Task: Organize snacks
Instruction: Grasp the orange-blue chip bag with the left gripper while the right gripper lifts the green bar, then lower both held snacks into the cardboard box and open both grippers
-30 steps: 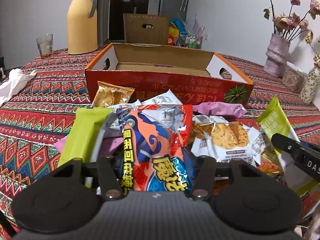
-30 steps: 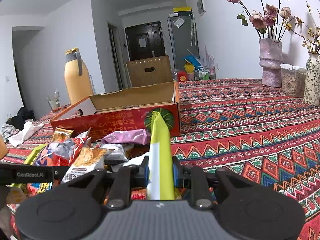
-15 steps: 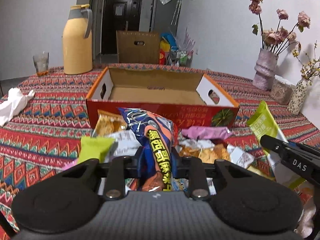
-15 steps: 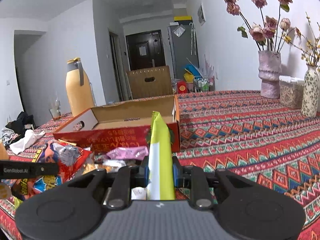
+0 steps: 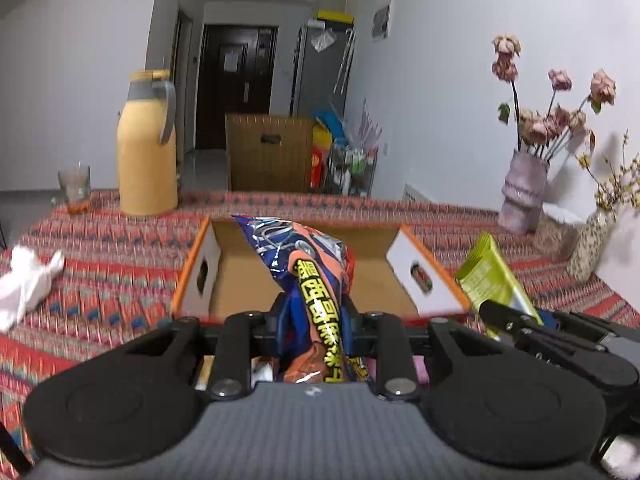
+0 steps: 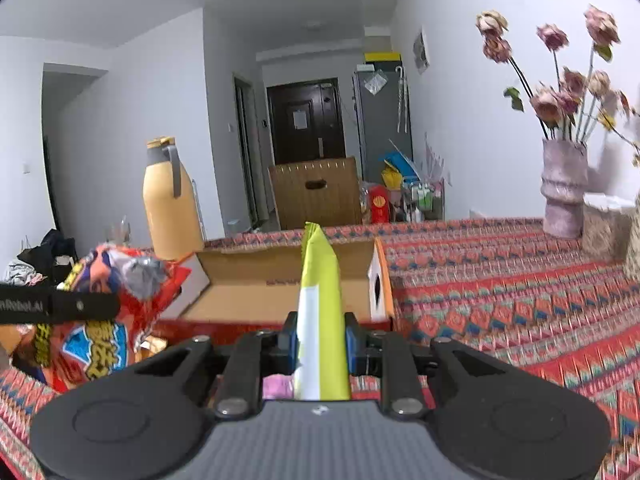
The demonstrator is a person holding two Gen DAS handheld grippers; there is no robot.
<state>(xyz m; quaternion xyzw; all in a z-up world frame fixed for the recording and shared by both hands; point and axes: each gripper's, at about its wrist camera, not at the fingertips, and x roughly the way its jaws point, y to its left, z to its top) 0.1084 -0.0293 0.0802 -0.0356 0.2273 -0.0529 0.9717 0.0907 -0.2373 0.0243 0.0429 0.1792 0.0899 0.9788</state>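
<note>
My left gripper [image 5: 312,320] is shut on an orange and blue snack bag [image 5: 310,268], held up in front of the open red cardboard box [image 5: 200,276]. My right gripper [image 6: 320,334] is shut on a lime green snack packet [image 6: 320,280] that stands upright between the pads, also just before the box [image 6: 280,280]. In the left wrist view the green packet [image 5: 490,280] and the right gripper [image 5: 512,324] show at the right. In the right wrist view the orange bag [image 6: 108,304] and the left gripper's finger [image 6: 60,306] show at the left. The box interior looks bare.
A yellow thermos jug [image 5: 146,148] and a glass [image 5: 75,188] stand at the table's far left, a white tissue [image 5: 24,280] at the left edge. Vases with dried flowers [image 5: 524,192] and a jar line the right. A pink packet [image 6: 276,386] lies below my right gripper.
My left gripper closed on the orange bag and lifted it off the snack pile. Both grippers rose with their packets, so the box now appears lower and its inside shows.
</note>
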